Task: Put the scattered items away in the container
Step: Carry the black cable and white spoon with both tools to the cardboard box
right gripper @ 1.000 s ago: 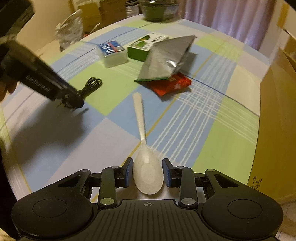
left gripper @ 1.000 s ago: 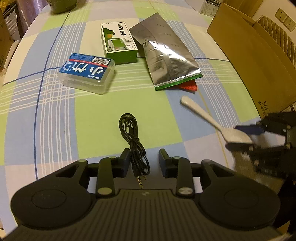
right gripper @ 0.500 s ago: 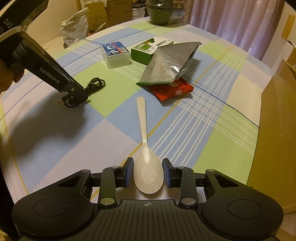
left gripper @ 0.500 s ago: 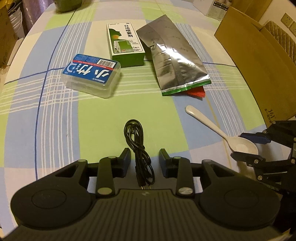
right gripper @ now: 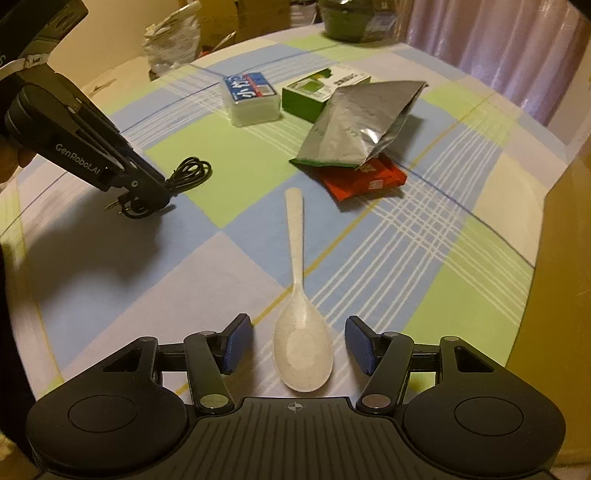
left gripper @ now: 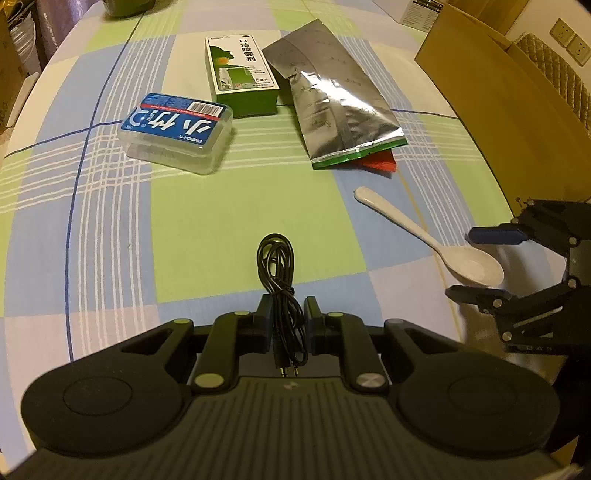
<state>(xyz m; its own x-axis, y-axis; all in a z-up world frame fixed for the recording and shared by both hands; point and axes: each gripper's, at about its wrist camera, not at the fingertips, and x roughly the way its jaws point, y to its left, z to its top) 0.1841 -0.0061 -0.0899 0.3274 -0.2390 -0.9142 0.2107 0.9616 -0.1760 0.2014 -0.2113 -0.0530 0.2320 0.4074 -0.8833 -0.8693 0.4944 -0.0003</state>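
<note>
My left gripper (left gripper: 287,317) is shut on a coiled black cable (left gripper: 279,280), its two plugs pointing back at the camera; the coil also shows in the right wrist view (right gripper: 190,173). My right gripper (right gripper: 295,345) is open, its blue pads apart on either side of the bowl of a white spoon (right gripper: 301,332) that lies flat on the checked tablecloth. In the left wrist view the spoon (left gripper: 436,242) lies at the right with the right gripper (left gripper: 484,264) around its bowl. The cardboard box (left gripper: 498,96) stands at the right edge.
On the cloth farther back lie a clear plastic case with a blue label (left gripper: 177,127), a green and white carton (left gripper: 242,75), a silver foil pouch (left gripper: 336,96) and a red packet (right gripper: 364,177) partly under it. A dark green bowl (right gripper: 349,18) stands at the far edge.
My right gripper has opened and the spoon now lies free on the cloth between its pads. My left gripper has drawn the cable deeper between its fingers.
</note>
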